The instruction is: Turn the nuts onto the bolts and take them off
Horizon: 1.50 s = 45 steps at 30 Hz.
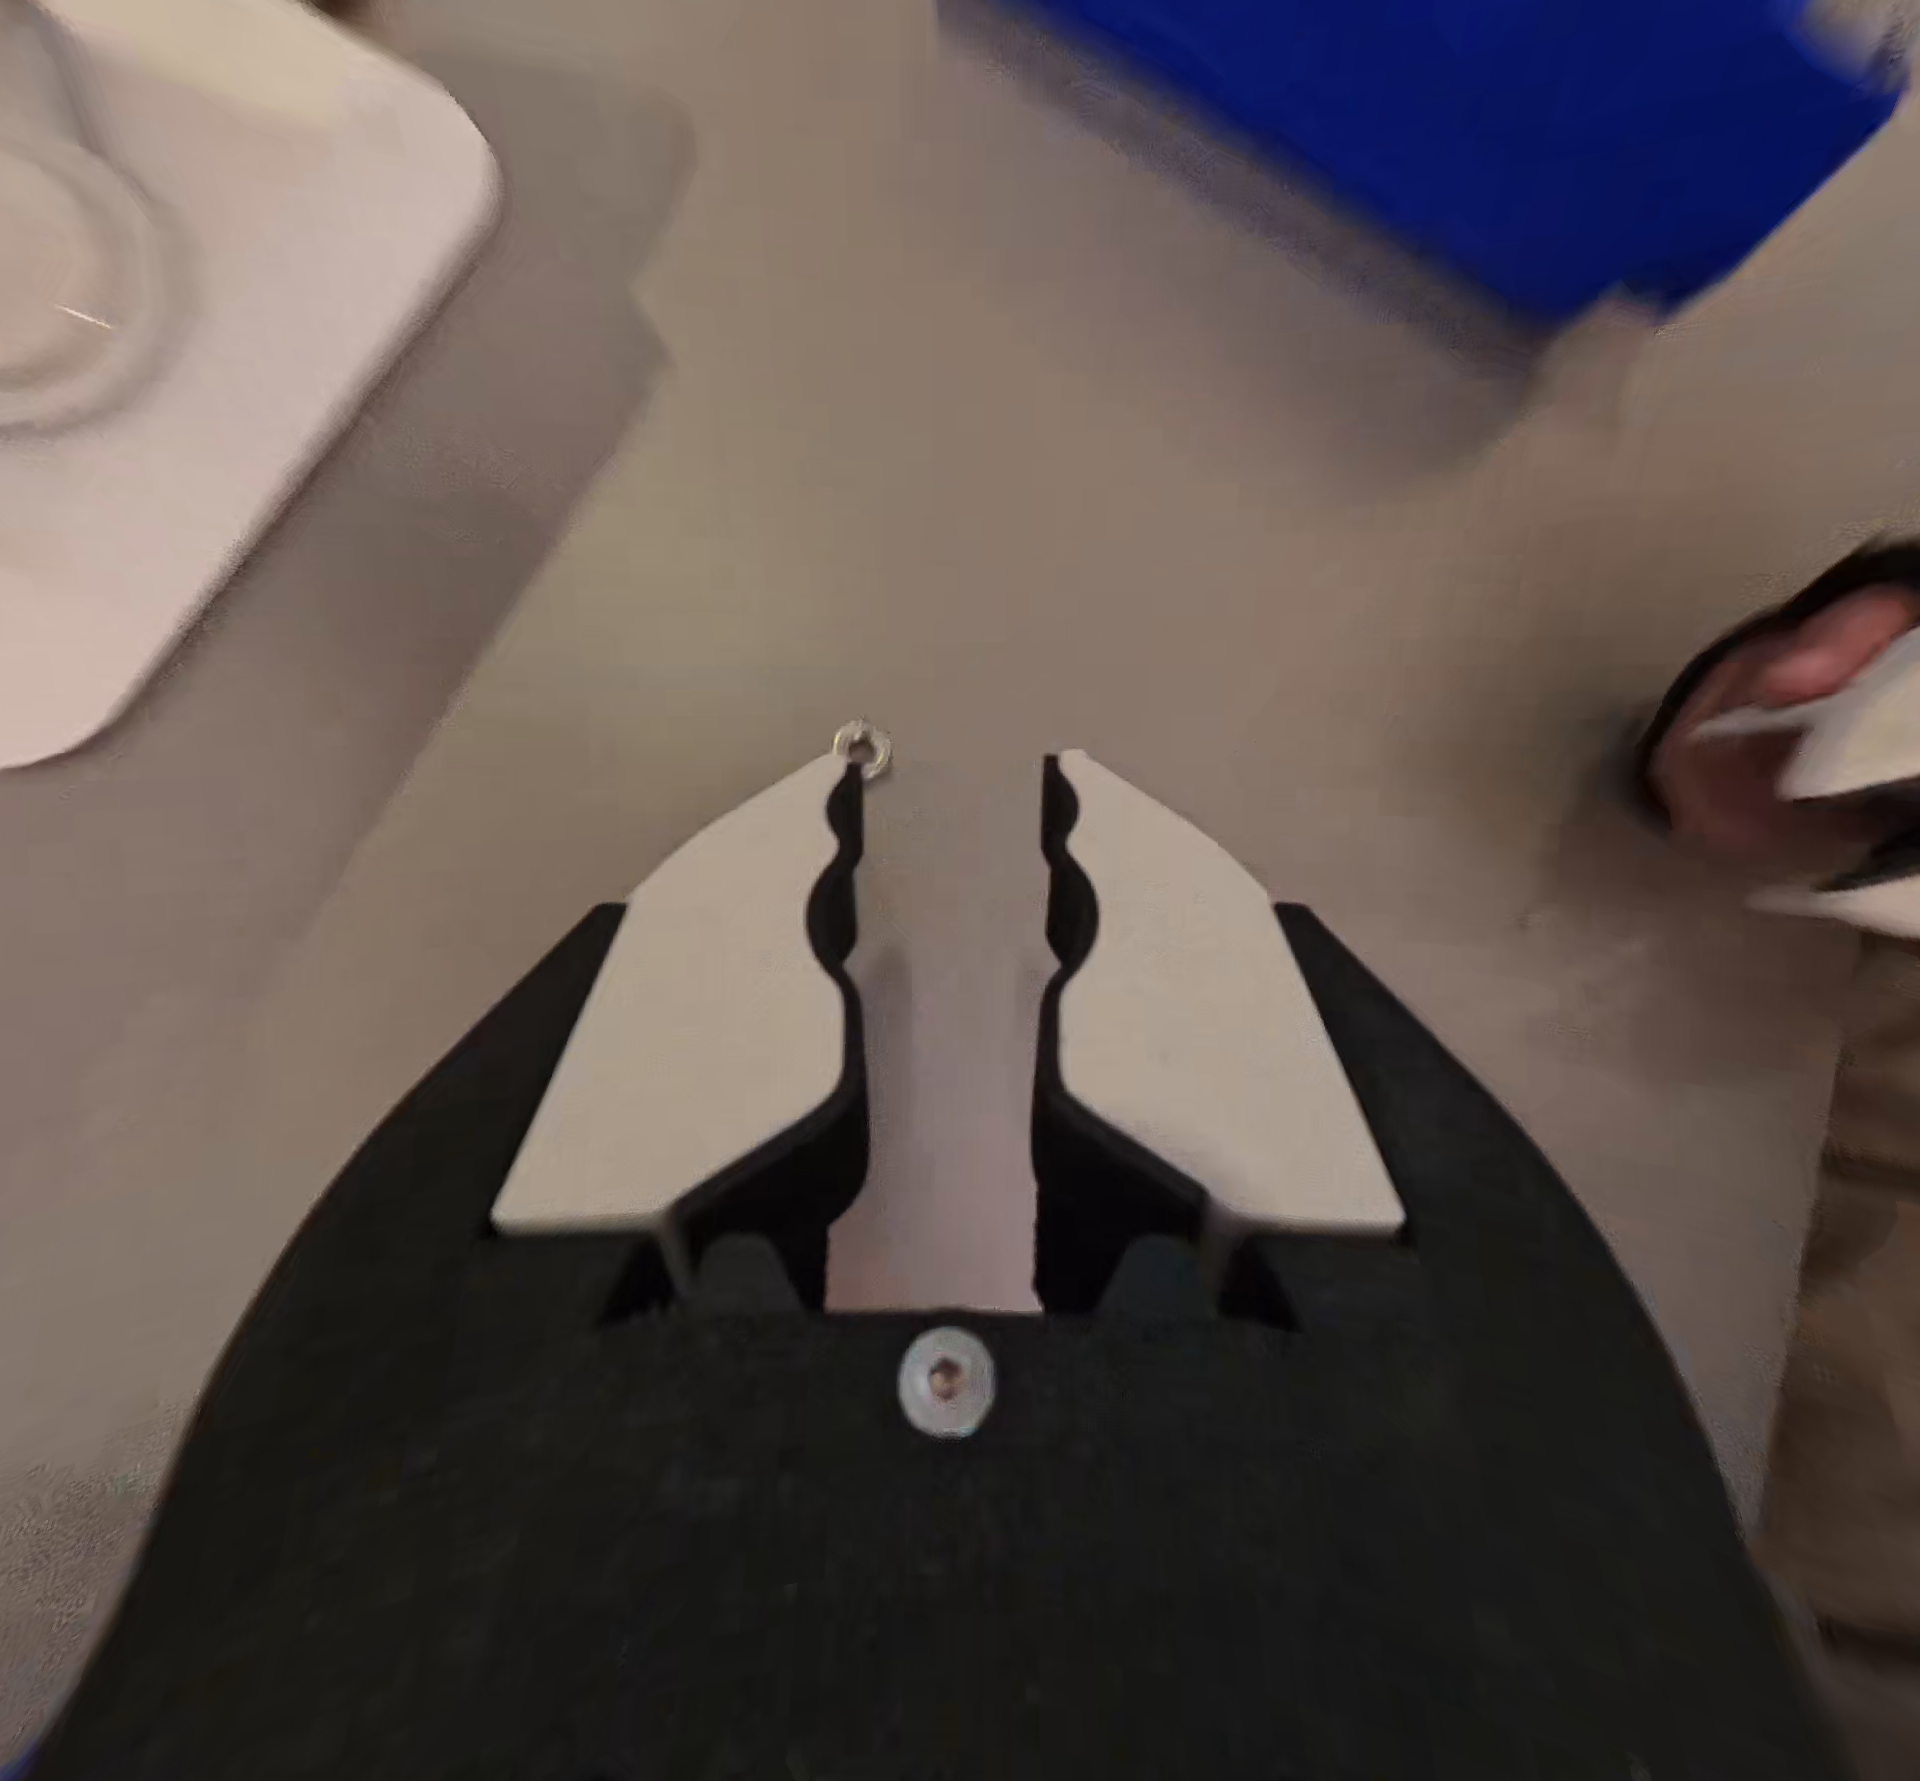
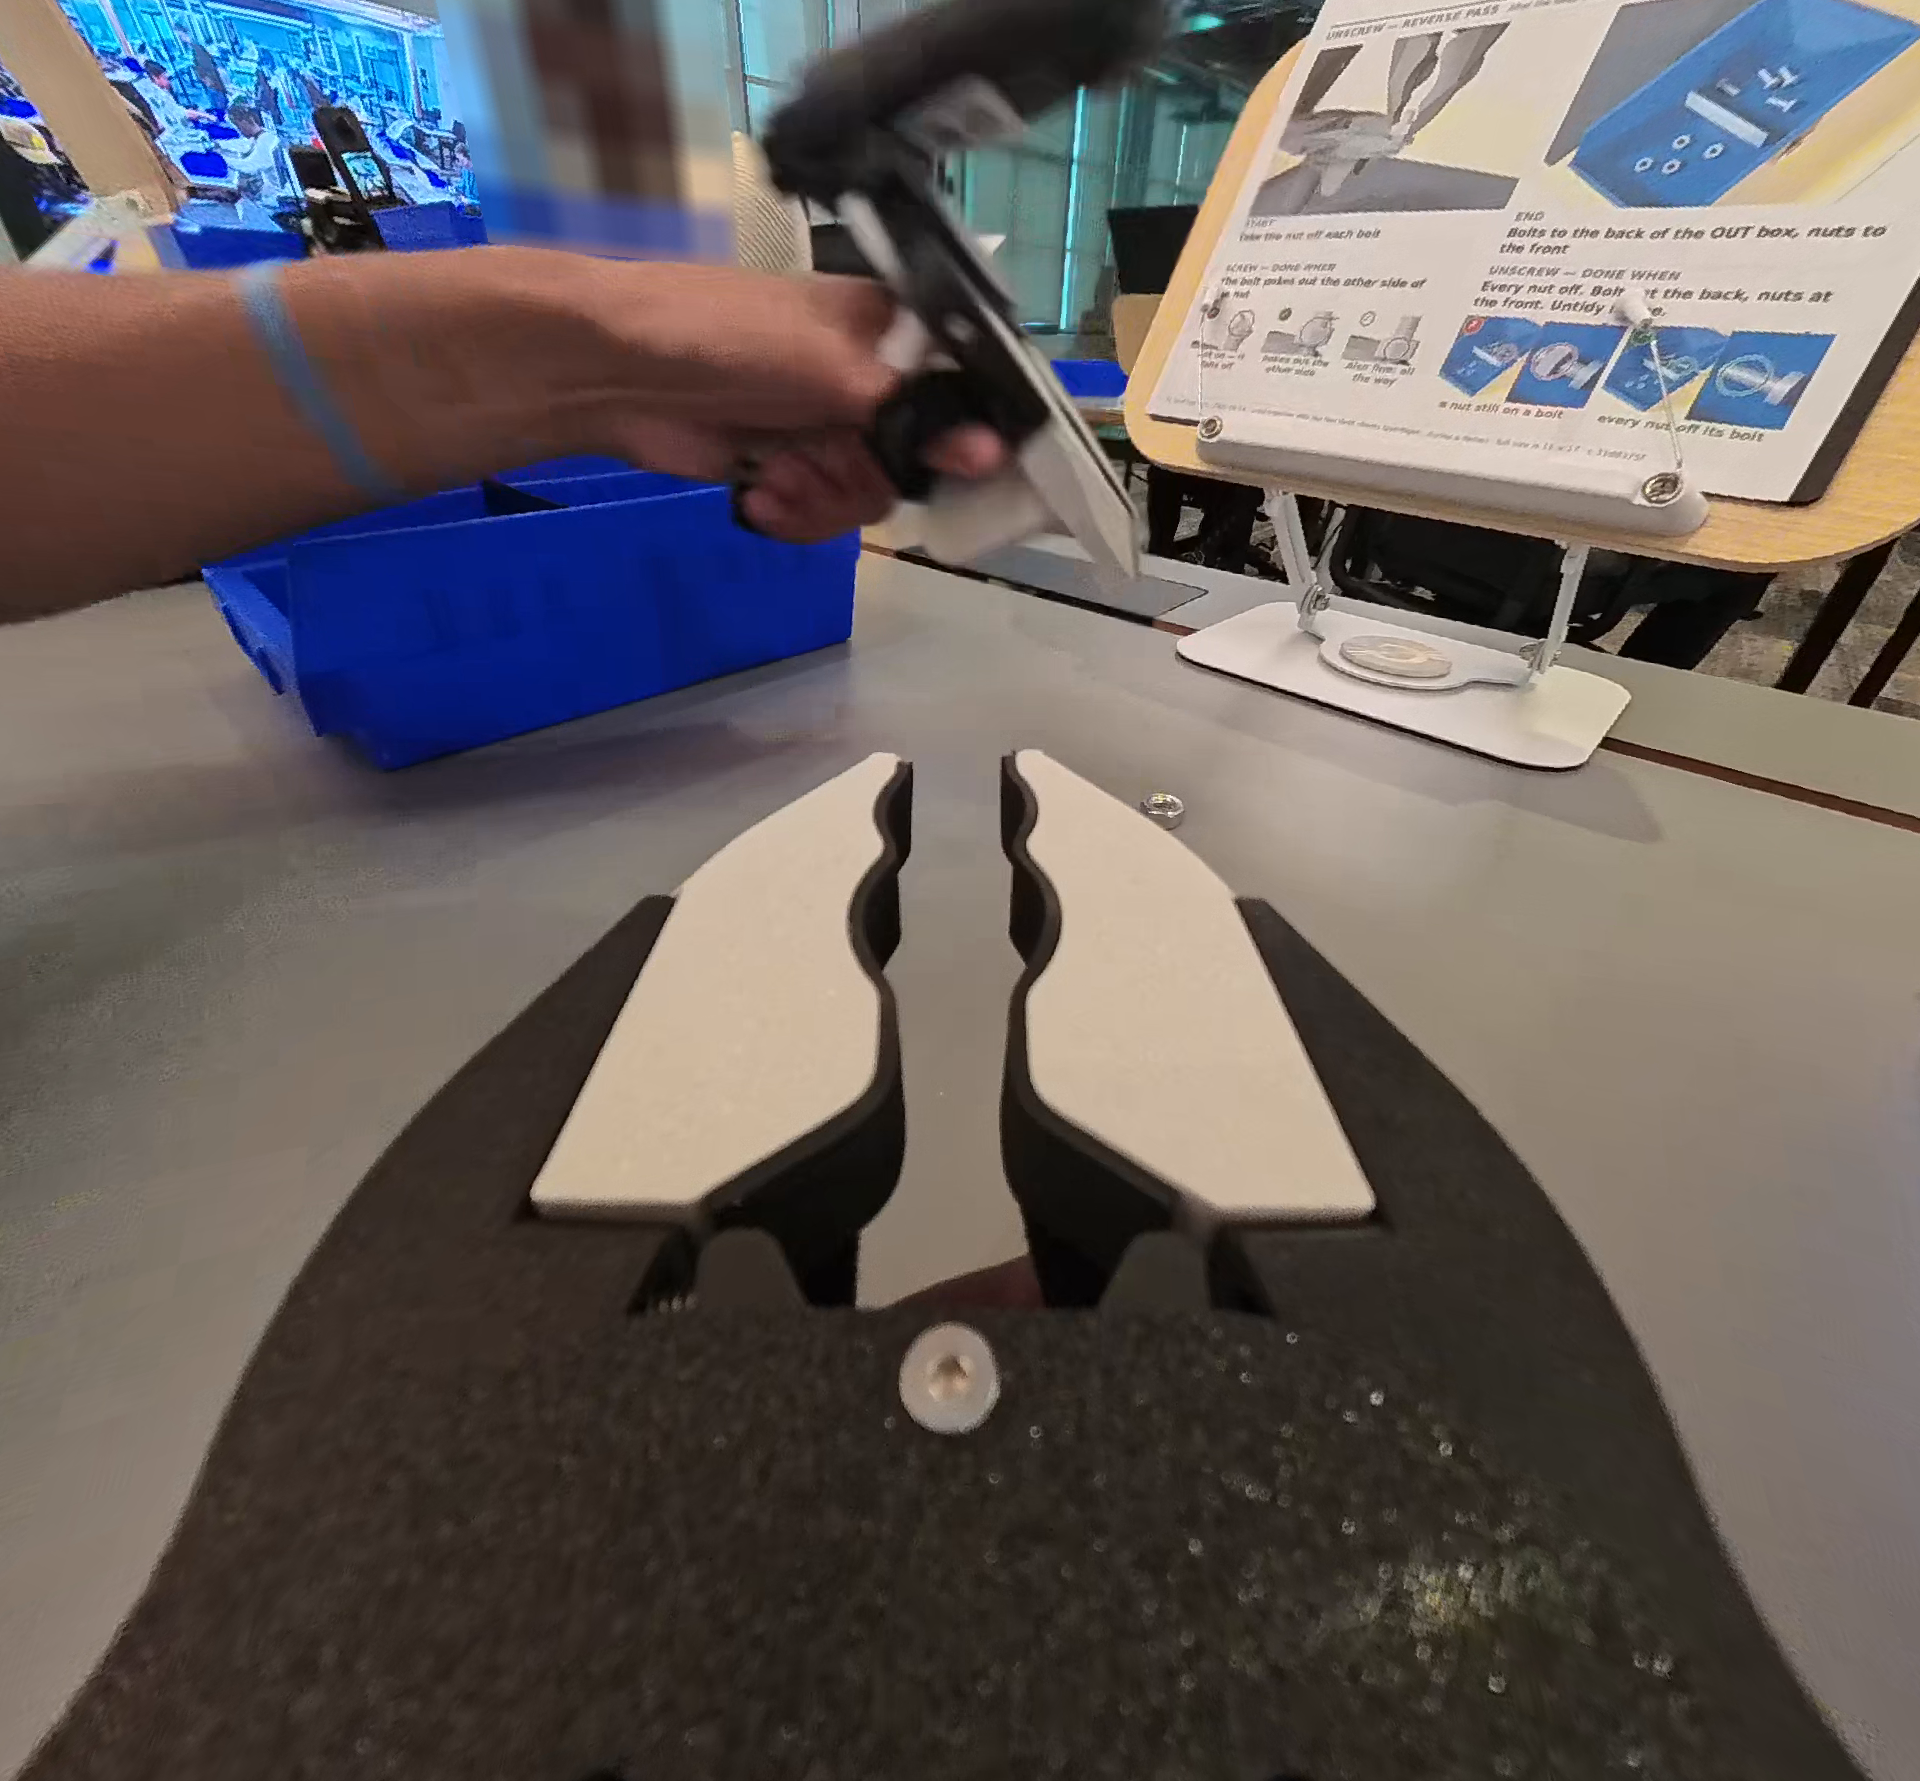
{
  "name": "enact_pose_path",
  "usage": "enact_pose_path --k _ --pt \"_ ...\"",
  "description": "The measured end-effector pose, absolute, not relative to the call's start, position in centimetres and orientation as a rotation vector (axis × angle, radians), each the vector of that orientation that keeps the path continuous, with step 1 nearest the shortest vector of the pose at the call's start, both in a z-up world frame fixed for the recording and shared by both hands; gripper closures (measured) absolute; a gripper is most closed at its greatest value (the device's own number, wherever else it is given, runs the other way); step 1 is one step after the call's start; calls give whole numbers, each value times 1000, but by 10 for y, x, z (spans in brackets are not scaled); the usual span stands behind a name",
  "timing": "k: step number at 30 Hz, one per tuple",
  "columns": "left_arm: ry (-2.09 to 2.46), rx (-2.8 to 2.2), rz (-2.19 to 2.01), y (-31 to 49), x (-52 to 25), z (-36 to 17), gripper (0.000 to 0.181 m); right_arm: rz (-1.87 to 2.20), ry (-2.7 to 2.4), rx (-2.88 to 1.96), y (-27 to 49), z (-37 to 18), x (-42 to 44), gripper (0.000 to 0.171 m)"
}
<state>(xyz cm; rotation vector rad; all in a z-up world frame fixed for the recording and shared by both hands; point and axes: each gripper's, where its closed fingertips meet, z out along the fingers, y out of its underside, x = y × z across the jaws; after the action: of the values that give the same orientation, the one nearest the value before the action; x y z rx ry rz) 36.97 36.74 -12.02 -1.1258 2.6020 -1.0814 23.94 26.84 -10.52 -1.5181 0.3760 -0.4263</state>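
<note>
Left gripper (image 1: 951, 760) hangs above the grey table (image 1: 1039, 484), jaws parted by a modest gap and holding nothing at all, with bare tabletop showing between the 2 pale fingers. Right at the tip of its left-hand finger sits the nut (image 1: 861, 747), a small silver ring lying flat, just outside the gap, not between the pads. That is the danger: if the jaws close from here, the finger could nudge the nut sideways and send it skidding off across the smooth surface. The whole left wrist view is smeared with motion blur, so a fast descent looks likely to overshoot too. Over to the right gripper (image 2: 956, 765), low over the table, jaws slightly apart and empty as well; the nut (image 2: 1162, 809) lies just beside its right-hand finger from this angle. With both grippers near 1 tiny nut, a collision between them seems a real risk. No bolt can be made out in either view, so threading has nothing to start on yet. Further out, the blue bin (image 2: 540, 609) sits to the left behind the person's hand (image 2: 665, 381), and the white stand (image 2: 1403, 682) carrying an instruction sheet (image 2: 1558, 204) stands near enough to catch a stray nut.
</note>
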Motion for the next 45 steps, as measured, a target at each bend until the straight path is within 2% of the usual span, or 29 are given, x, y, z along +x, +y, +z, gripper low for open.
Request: enact_pose_path --k 3,6,10,13,18,31,34,37,39,41,45 --pt "2143 -1120 -1362 382 322 -71 132 -423 377 -1519 269 -105 240 155" --pt "1759 -1110 -1388 408 265 -55 127 -420 375 -1522 270 -106 239 155" --pt "1398 -1200 -1252 445 200 -74 118 -422 374 -1523 271 -106 240 155" --pt "1302 -1303 -1196 459 170 -100 101 -440 371 -1525 272 -106 241 156" --pt "1131 -1469 -1305 471 138 -114 94 -458 370 -1505 270 -103 243 157" --pt "1247 -1486 -1341 471 136 -122 96 -491 351 -1547 280 -108 248 159" --pt "1315 -1418 -1318 478 135 -101 101 -501 345 -1565 283 -109 250 159" --pt "1481 -1356 -1121 523 146 -70 107 -489 346 -1572 285 -111 252 159" --pt "1653 -1427 -1073 553 160 -58 103 -477 350 -1566 284 -110 252 159" --pt "1779 -1457 -1017 587 181 -48 114 -471 357 -1551 282 -109 252 159" --pt "2137 -1501 -590 654 228 -80 112 -457 379 -1520 278 -106 254 159"
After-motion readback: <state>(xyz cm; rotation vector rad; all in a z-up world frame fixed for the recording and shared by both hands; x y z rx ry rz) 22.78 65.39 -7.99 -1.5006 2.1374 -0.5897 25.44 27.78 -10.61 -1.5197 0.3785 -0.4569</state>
